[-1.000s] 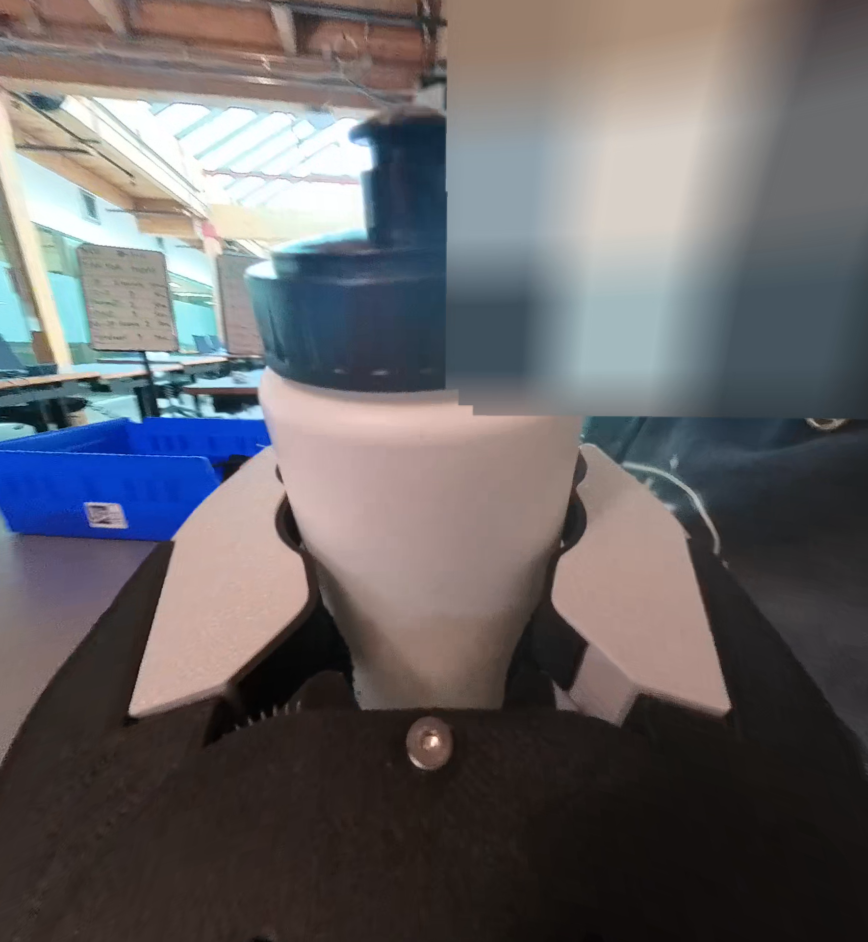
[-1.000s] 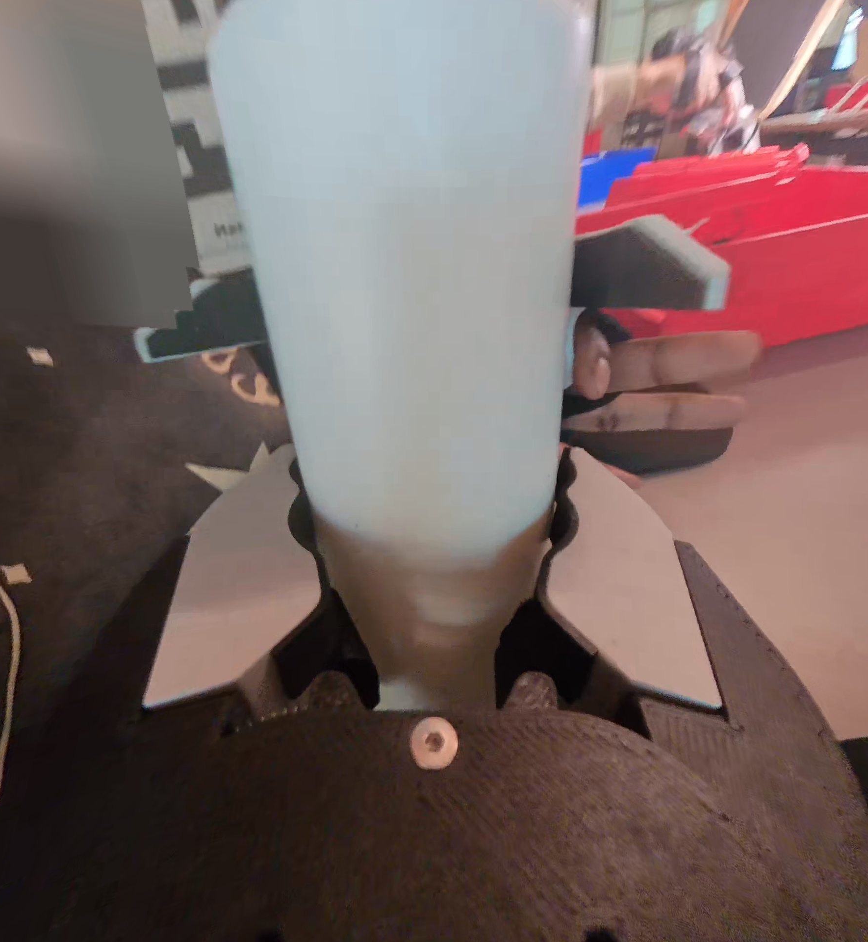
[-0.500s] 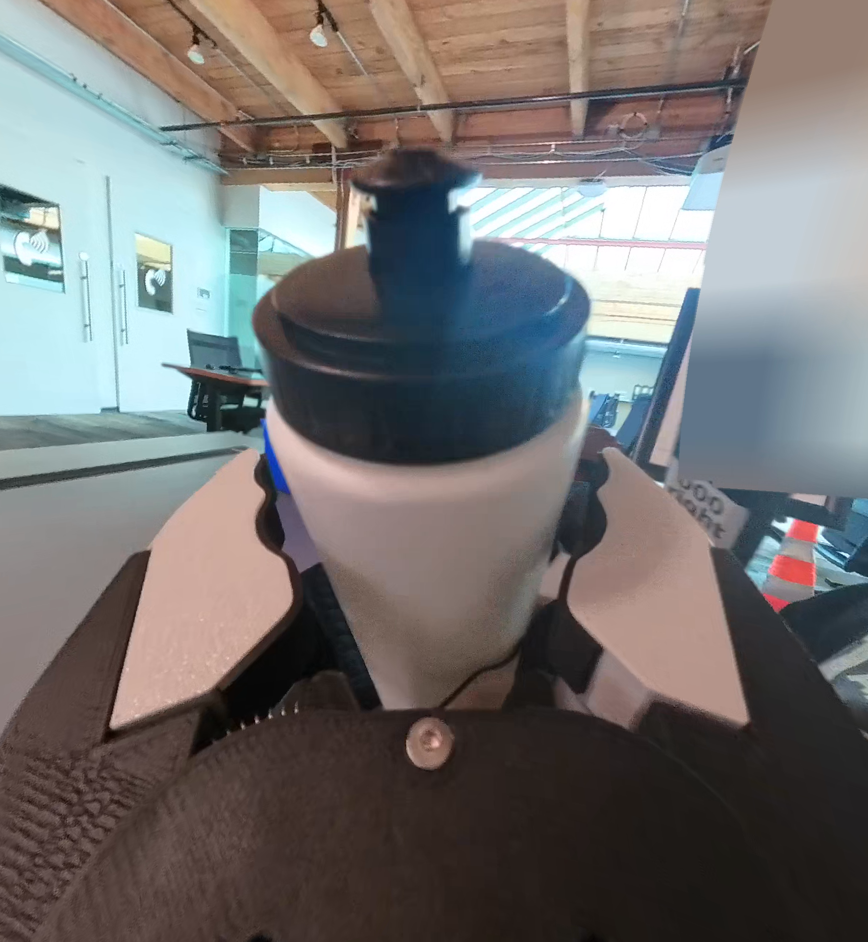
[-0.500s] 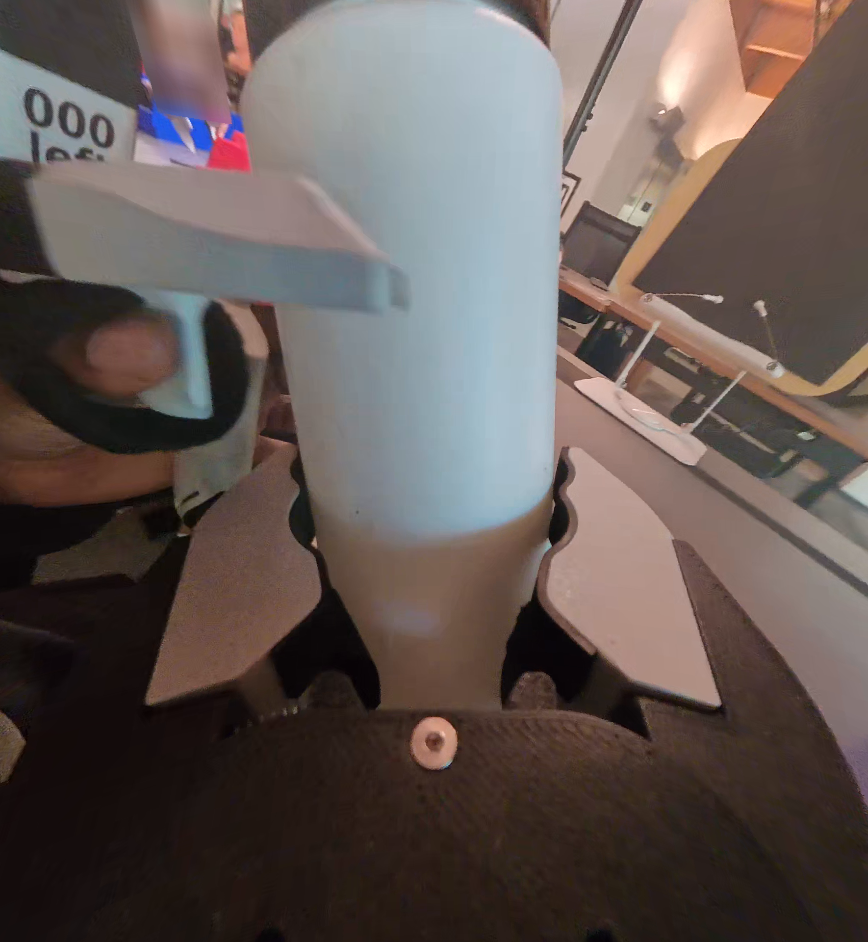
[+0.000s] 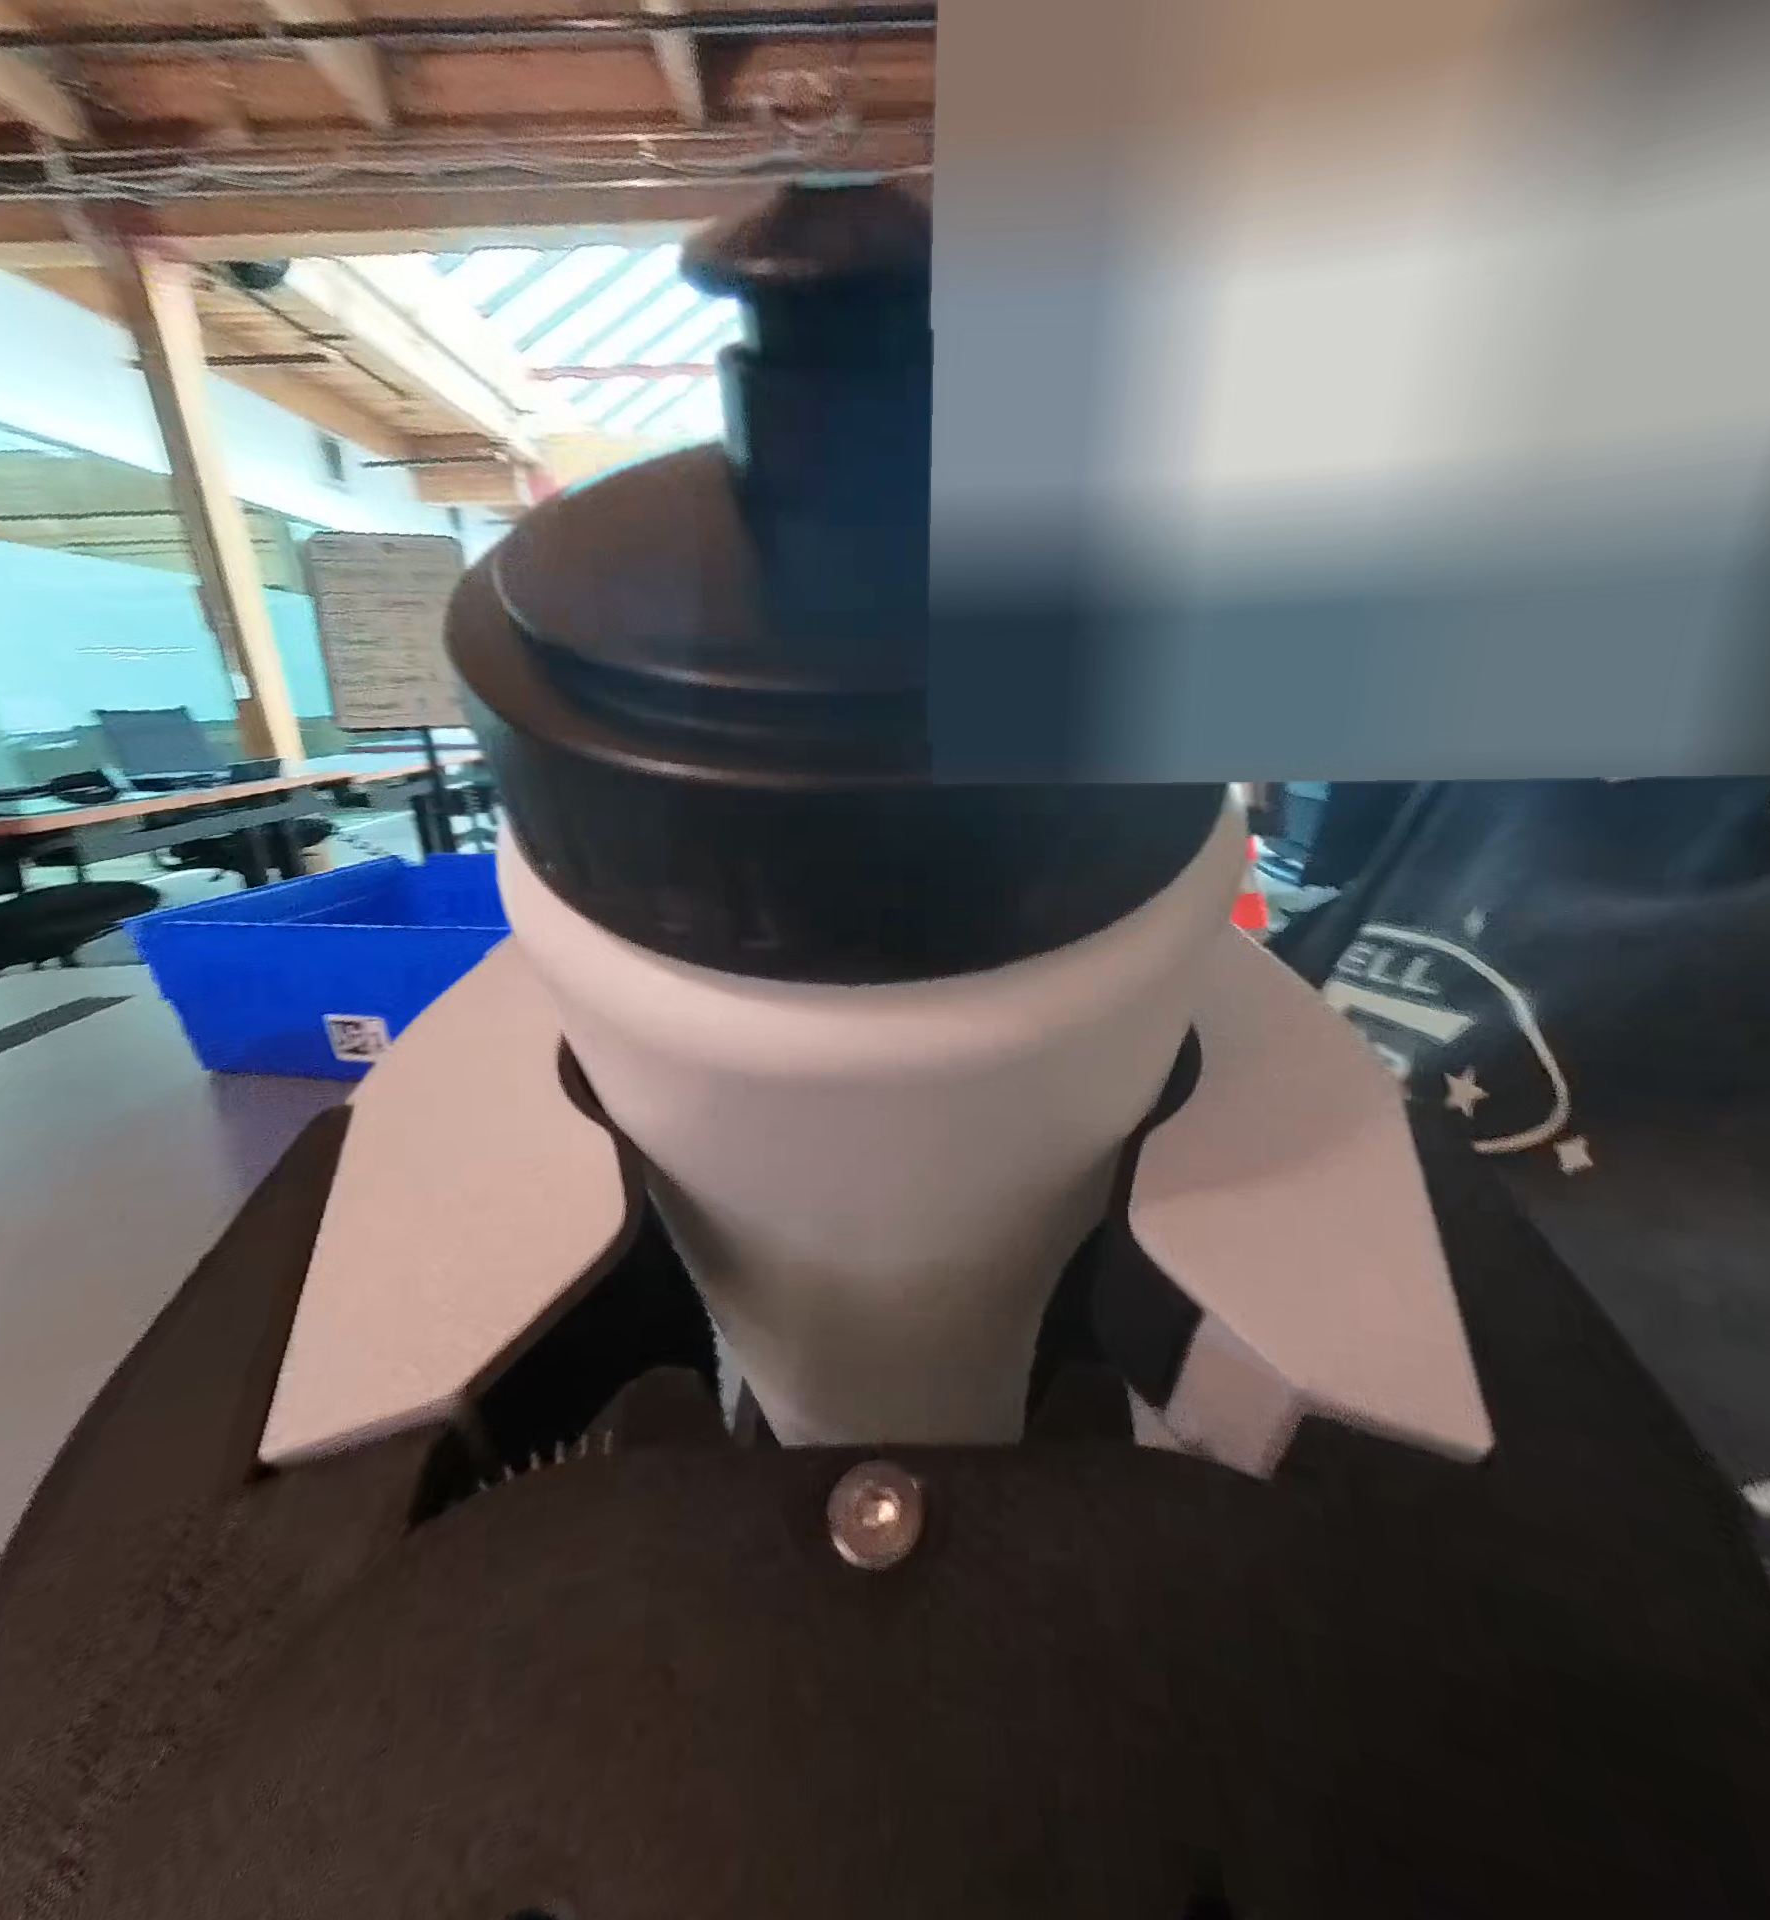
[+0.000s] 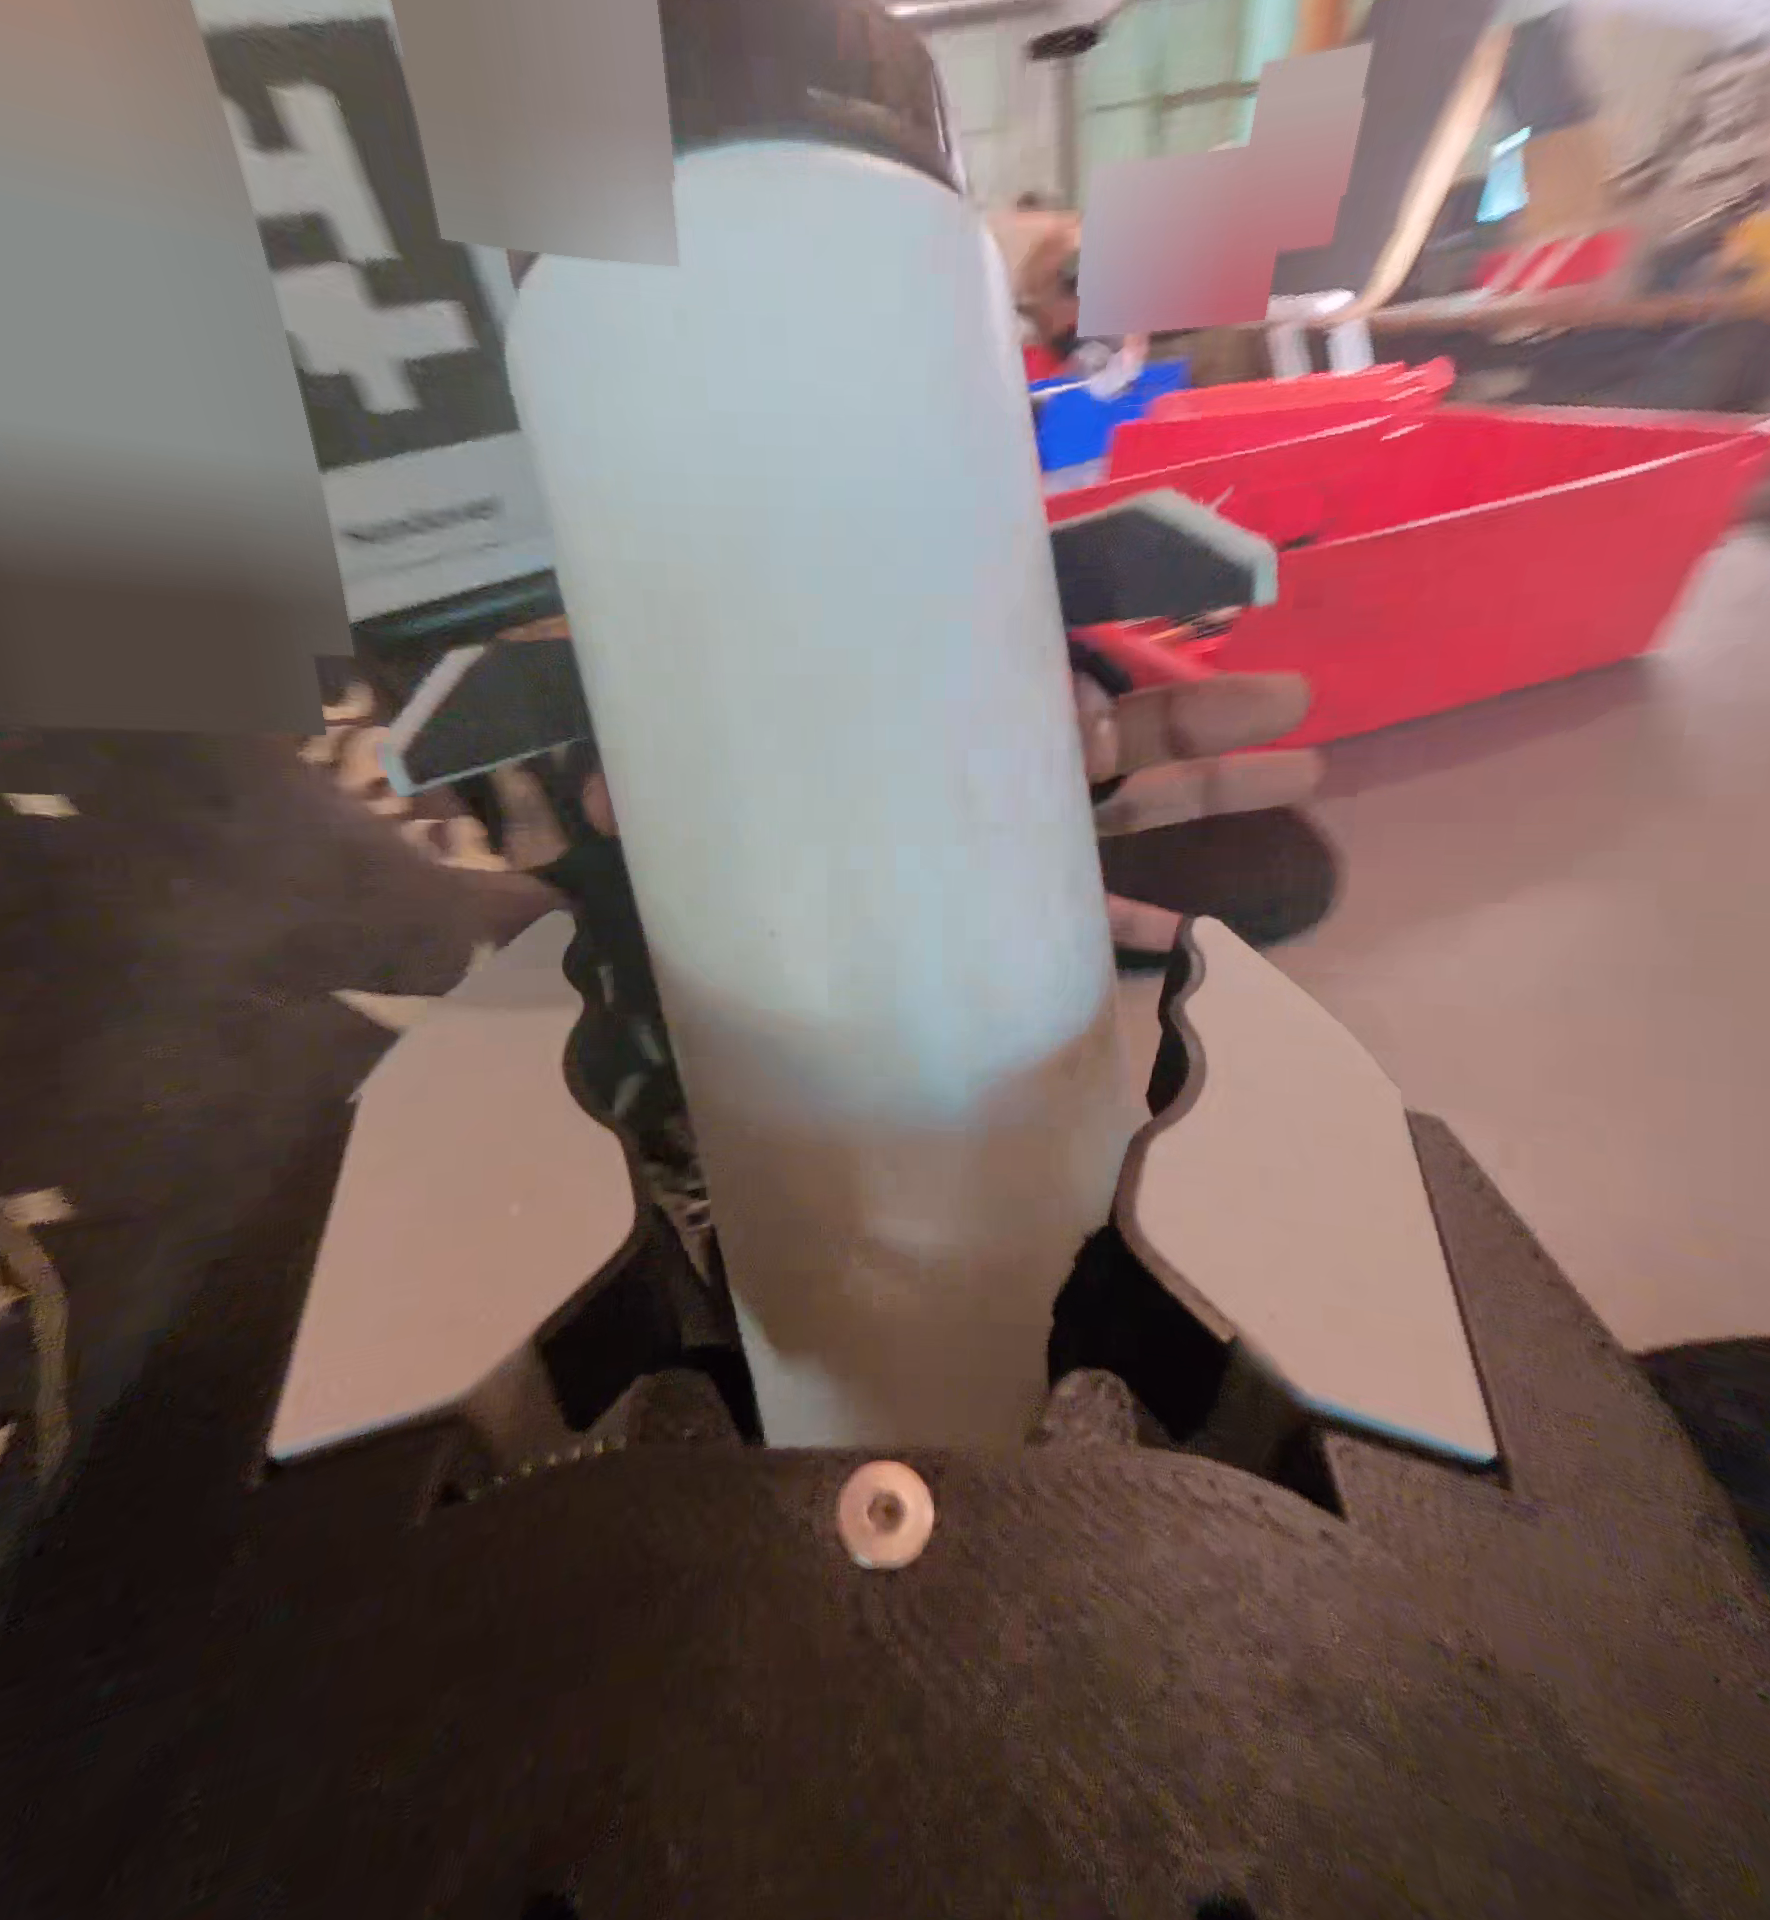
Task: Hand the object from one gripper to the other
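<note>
A white bottle (image 5: 860, 1143) with a black cap (image 5: 715, 748) stands upright between the jaws of my left gripper (image 5: 876, 945), which is shut on its upper body just below the cap. In the right wrist view the bottle (image 6: 808, 623) leans a little to the left, and its lower end sits between the jaws of my right gripper (image 6: 873, 935). Those jaws stand slightly apart from it, with a dark gap on the left side. The left gripper (image 6: 829, 665) shows higher up, clamped across the bottle, with the person's hand (image 6: 1213, 717) behind it.
A blue bin (image 5: 320, 966) stands on the grey table (image 5: 50, 1195) at the left. A red bin (image 6: 1483, 582) stands at the right on the table (image 6: 1535, 987). The person's dark clothing (image 5: 1587, 1143) is close on the right. Desks and chairs are far behind. My hands' fingertips stand some 5 cm from each other.
Both views swung around and back with the bottle. The right jaws have widened a little off the bottle's lower end. The left gripper keeps its hold.
</note>
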`<state>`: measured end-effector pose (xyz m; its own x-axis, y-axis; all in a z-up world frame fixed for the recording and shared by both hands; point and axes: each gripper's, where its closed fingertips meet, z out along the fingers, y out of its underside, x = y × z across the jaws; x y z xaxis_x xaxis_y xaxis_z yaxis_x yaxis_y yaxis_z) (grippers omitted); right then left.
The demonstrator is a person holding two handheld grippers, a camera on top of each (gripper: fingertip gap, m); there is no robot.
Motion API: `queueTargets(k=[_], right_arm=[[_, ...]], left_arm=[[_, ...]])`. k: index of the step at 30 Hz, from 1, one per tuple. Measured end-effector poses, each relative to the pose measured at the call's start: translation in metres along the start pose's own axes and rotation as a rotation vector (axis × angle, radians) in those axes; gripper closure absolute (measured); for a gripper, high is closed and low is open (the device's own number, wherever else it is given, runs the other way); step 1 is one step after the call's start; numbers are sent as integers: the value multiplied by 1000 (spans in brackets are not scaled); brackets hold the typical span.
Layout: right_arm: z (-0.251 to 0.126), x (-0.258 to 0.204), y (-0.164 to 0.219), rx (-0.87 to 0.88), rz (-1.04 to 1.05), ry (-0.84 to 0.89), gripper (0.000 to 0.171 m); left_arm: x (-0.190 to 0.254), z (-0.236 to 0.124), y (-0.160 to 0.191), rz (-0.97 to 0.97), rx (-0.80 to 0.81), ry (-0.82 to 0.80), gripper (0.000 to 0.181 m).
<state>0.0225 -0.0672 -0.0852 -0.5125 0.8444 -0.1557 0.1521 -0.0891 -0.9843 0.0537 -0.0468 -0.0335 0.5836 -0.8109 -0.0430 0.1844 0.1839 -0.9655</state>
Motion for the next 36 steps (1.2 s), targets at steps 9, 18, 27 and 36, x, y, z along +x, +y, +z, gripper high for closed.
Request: queueTargets(k=[9, 18, 27, 36], right_arm=[[17, -26, 18, -64, -56, -151, 75], [-4, 33, -16, 91, -236, 374, 78], [-5, 52, -9, -58, -521, 710, 78], [3, 19, -3, -23, -225, 246, 70]], left_arm=[[29, 7, 7, -16, -33, 177, 78], [-27, 5, -5, 41, 56, -258, 60], [-40, 5, 1, -26, 95, -358, 77], [-15, -5, -4, -30, 25, -97, 80]])
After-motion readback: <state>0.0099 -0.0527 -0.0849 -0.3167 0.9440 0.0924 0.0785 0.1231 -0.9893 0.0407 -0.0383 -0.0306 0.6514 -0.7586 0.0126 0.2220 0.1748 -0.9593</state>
